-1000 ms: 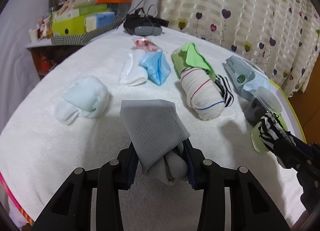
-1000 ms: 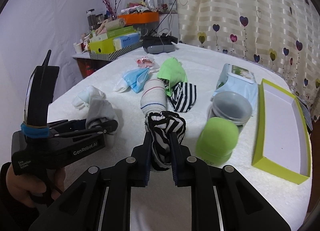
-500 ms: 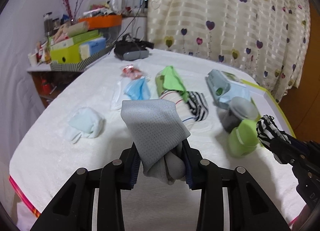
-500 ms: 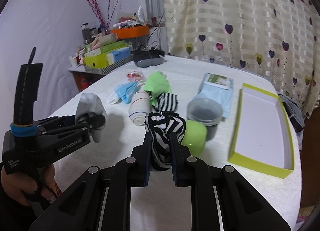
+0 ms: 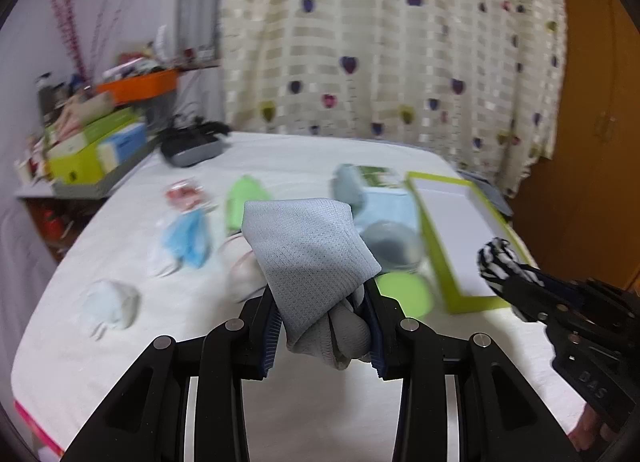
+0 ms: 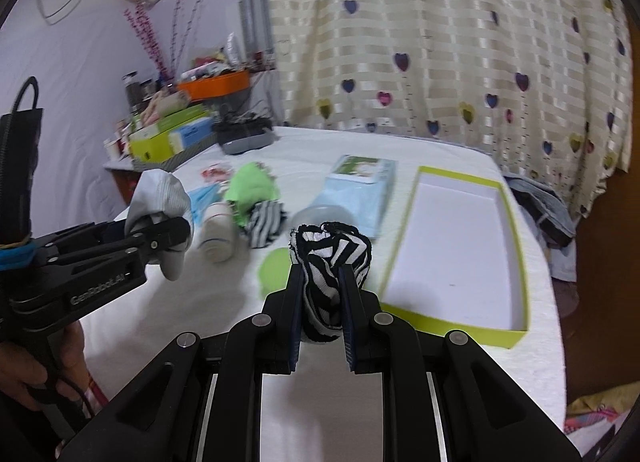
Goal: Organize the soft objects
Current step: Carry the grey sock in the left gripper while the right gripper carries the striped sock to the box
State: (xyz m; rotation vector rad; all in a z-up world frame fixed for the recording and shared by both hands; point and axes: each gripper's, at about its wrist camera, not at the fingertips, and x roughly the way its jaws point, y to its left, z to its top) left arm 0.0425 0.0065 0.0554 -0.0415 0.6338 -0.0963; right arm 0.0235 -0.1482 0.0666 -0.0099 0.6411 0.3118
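Two sock bundles are up off the tabletop (image 6: 208,326) at once: our left claw (image 5: 324,318) is clamped around the grey sock roll (image 5: 310,258), our right claw (image 6: 320,302) pinches the black-and-white striped roll (image 6: 330,258). We reckon both are carried high to clear the clutter toward the green-rimmed tray (image 6: 516,262).

A grey knit sock bundle (image 5: 310,258), folded over with a paler rolled end hanging below, is clamped in the left claw (image 5: 323,332) above the white bed (image 5: 160,346). A black-and-white striped sock roll (image 6: 329,266) stands upright, pinched in the right claw (image 6: 320,302). On the bed lie a pale blue sock bundle (image 5: 112,304), a blue-and-white pair (image 5: 186,240), a green cloth (image 6: 250,185), a white striped roll (image 6: 218,236) and another striped sock (image 6: 266,221).
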